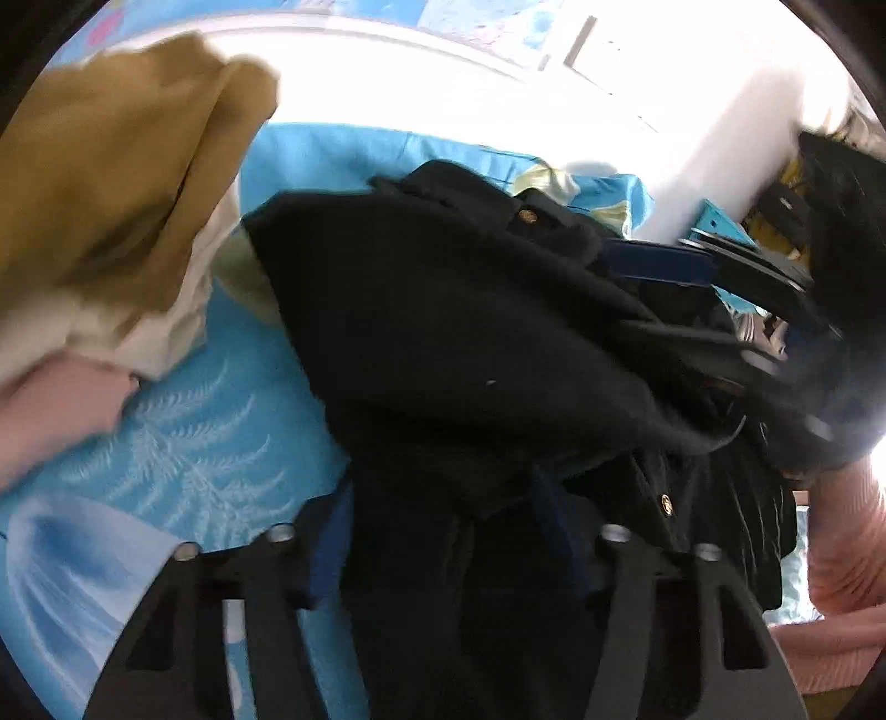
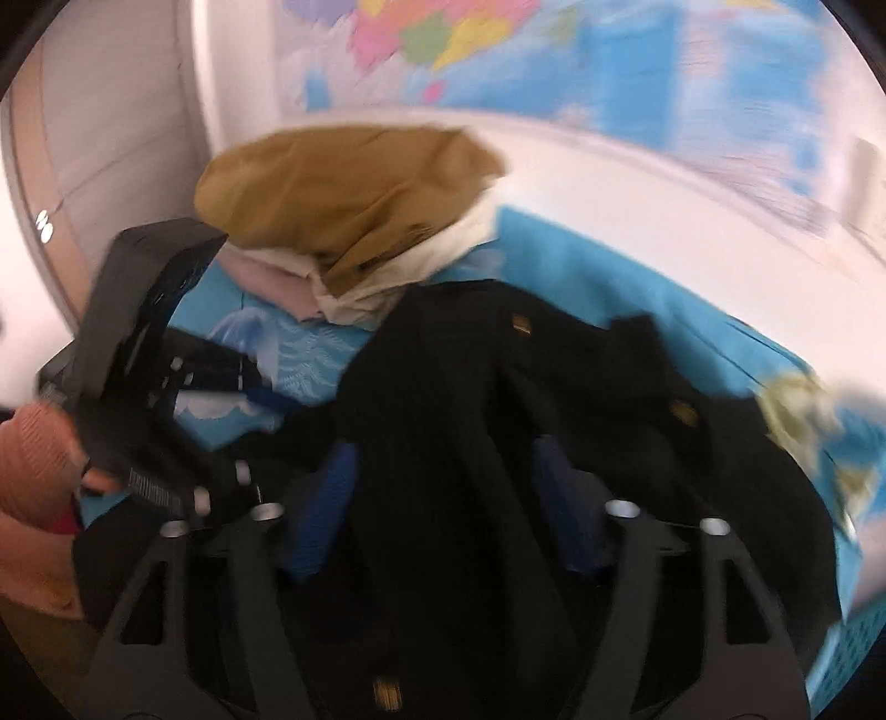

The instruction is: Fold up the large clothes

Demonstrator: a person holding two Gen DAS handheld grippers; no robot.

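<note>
A large black knitted garment with gold buttons [image 1: 443,343] lies bunched on the blue patterned bedsheet [image 1: 188,443]. My left gripper [image 1: 443,531] is shut on a fold of it, cloth filling the gap between the blue pads. In the right wrist view the same black garment [image 2: 470,399] drapes over my right gripper [image 2: 443,498], which is shut on it. The other gripper shows in each view: the right one at the right in the left wrist view [image 1: 736,277], the left one at the left in the right wrist view [image 2: 149,354]. Both views are blurred.
A pile of mustard, cream and pink clothes [image 1: 111,194] lies on the sheet to the left; it also shows in the right wrist view [image 2: 343,210]. A white wall [image 1: 443,83] with a map poster [image 2: 554,50] stands behind the bed. Pink sleeves [image 1: 841,543] are at the edges.
</note>
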